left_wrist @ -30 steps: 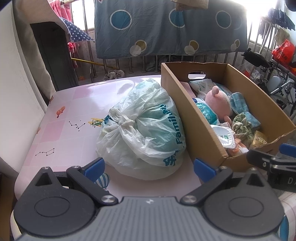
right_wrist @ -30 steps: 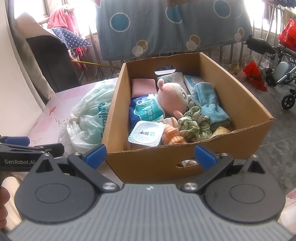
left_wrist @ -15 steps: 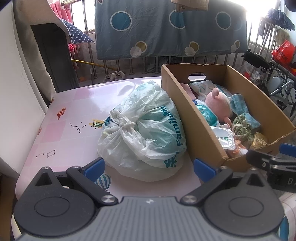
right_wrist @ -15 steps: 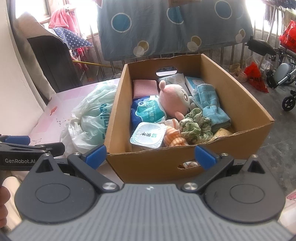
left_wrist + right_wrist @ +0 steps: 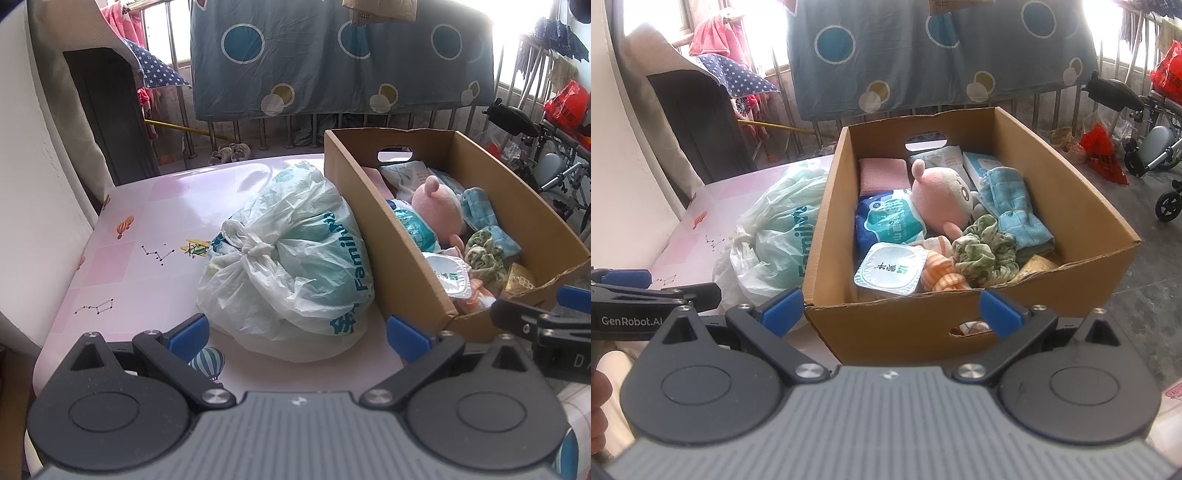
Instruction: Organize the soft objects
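A cardboard box [image 5: 1082,273] [image 5: 369,206] sits at the right end of the pink table [image 5: 140,229]. Inside lie a pink plush toy [image 5: 942,199], a blue towel [image 5: 1015,210], a green scrunchie [image 5: 986,251], a pink cloth [image 5: 882,177] and wet-wipe packs [image 5: 886,221]. A knotted white plastic bag [image 5: 295,262] [image 5: 775,236] leans on the box's left wall. My left gripper [image 5: 299,332] is open just in front of the bag, holding nothing. My right gripper [image 5: 890,310] is open before the box's near wall, also holding nothing.
A blue sheet with circles [image 5: 332,59] hangs on railings behind the table. A dark cabinet [image 5: 107,122] stands at the back left, a white wall [image 5: 33,184] runs along the left. A wheelchair [image 5: 1145,140] and red bags [image 5: 1104,151] are on the floor to the right.
Both grippers have drawn back and up slightly, so the bag and box sit a little farther away. Nothing was taken hold of or let go.
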The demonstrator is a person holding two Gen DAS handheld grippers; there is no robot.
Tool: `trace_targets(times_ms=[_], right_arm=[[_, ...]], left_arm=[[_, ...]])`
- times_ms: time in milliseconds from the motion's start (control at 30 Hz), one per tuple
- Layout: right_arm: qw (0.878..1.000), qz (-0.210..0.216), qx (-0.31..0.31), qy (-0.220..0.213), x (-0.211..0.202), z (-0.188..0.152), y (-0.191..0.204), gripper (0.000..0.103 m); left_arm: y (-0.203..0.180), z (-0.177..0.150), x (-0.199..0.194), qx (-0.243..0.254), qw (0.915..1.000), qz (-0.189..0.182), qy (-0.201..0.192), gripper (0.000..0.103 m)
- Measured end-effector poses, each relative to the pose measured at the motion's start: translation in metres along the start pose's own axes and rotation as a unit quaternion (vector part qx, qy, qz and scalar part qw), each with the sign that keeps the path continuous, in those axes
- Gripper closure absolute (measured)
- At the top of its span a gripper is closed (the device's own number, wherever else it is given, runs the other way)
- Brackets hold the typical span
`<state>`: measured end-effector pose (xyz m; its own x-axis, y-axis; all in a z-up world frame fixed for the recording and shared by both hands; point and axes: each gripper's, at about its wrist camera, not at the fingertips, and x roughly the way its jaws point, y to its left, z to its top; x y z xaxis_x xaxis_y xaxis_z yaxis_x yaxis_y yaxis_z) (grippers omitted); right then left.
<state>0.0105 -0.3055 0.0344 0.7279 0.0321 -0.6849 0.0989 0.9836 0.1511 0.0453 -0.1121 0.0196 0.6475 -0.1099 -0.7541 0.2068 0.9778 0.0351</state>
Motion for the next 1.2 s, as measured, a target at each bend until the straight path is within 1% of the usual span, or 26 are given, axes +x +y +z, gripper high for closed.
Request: trace_targets(times_ms=[1200], right_arm=[[1.000,0.008,-0.006,0.002,0.0022,0.0015,0.0009,0.001]], left_arm=[[0.0033,-0.0020,0.0012,-0.003,1.0000,0.003,0.001,0.000]])
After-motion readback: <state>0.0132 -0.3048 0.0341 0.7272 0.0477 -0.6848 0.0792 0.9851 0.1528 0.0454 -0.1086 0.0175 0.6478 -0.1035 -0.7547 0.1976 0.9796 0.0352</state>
